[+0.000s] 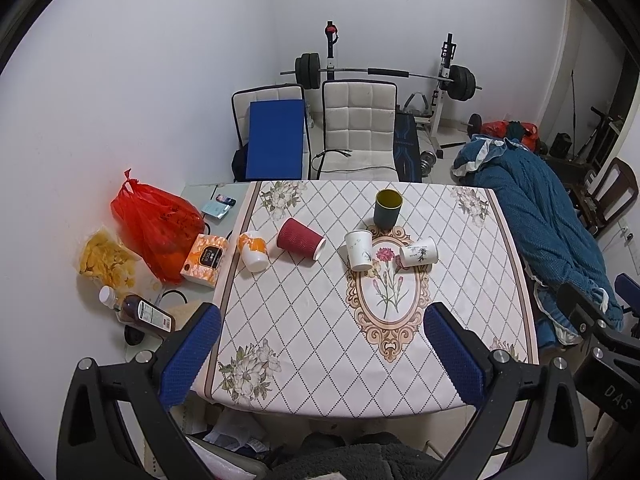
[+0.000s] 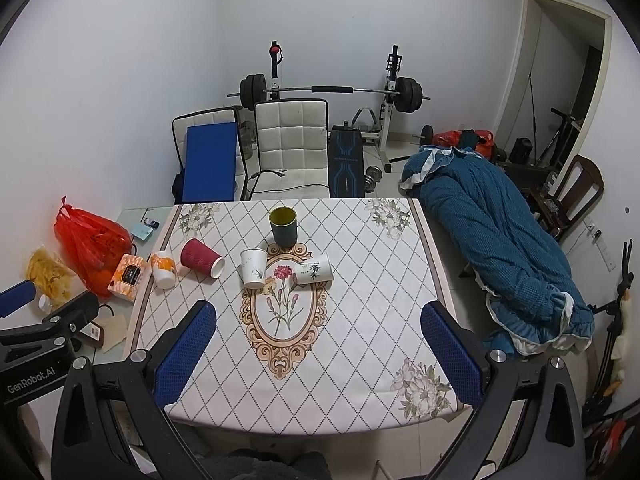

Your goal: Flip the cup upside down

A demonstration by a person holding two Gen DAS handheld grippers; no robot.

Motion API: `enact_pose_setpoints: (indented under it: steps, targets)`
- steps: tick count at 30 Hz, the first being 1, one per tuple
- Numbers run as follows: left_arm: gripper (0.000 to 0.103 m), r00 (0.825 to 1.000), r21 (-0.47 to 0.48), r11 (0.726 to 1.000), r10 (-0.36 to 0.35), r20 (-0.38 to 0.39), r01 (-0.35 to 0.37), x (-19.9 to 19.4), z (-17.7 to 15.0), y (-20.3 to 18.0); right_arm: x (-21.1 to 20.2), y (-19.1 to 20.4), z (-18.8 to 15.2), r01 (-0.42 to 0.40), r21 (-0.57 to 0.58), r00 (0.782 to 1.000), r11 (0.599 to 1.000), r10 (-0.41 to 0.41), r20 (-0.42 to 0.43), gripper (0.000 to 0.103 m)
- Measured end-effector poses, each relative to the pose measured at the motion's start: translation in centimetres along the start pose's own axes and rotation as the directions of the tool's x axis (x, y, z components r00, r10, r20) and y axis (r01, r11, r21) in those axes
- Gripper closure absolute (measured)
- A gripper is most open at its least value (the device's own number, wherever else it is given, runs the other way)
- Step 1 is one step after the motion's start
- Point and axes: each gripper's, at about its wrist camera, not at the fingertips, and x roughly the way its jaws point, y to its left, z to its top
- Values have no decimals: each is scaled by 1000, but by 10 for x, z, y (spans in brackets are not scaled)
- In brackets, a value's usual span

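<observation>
On tablecloth (image 2: 360,280): dark cup (image 2: 283,226) upright; both tongs (image 1: 320,356) (image 2: 318,354) spread wide, empty.

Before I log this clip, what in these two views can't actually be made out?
- Print on the two white cups: too small in both views.
- Whether the orange-and-white cup is mouth down: unclear, both views.
- Amber bottle: label unreadable, partly behind the left gripper.
- Table's near edge: partly behind the right gripper.
</observation>
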Motion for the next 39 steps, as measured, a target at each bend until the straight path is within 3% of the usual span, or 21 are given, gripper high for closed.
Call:
enact_pose_setpoints:
  steps: [13,21,30,39]
  targets:
    - [0,1000,1,1000,1,7,-1,-3,2,1,-4,4,5,-14,14,1000,1000,14,1,0]
    - [0,1000,-18,1000,10,-24,-11,10,5,-3,4,-14,1,-35,45,999,998,35,-15,0]
    - [0,992,-47,994,95,-86,-99,66,-6,-22,78,-44,-10,-40,42,992,998,45,-114,0]
    - [0,974,-36,991,116,-196,-126,148,-5,-34,179,-48,-17,7,-10,974,1000,-10,-225,0]
